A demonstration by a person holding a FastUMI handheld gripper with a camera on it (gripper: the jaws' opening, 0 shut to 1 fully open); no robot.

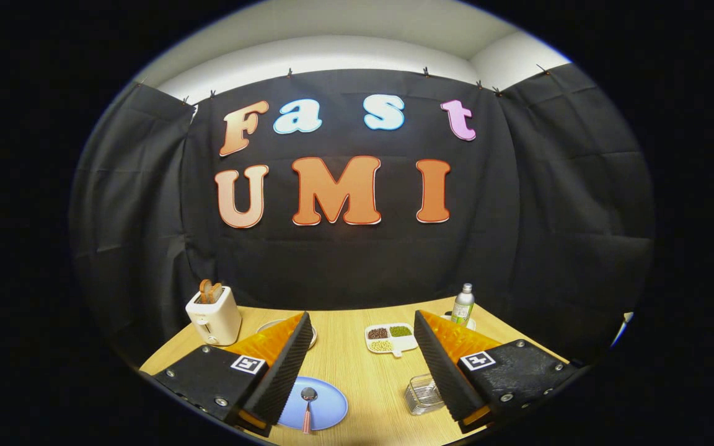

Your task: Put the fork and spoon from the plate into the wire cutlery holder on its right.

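The gripper is held high with its 2 fingers spread wide and nothing between them, probably for an approach. The spoon is seen on the plate below the left finger; the holder is set by the right.

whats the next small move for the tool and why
Probably lower the tool toward the spoon on the blue plate. Its fingers stand wide open above the table, holding nothing, and the wire holder beside the plate looks empty.
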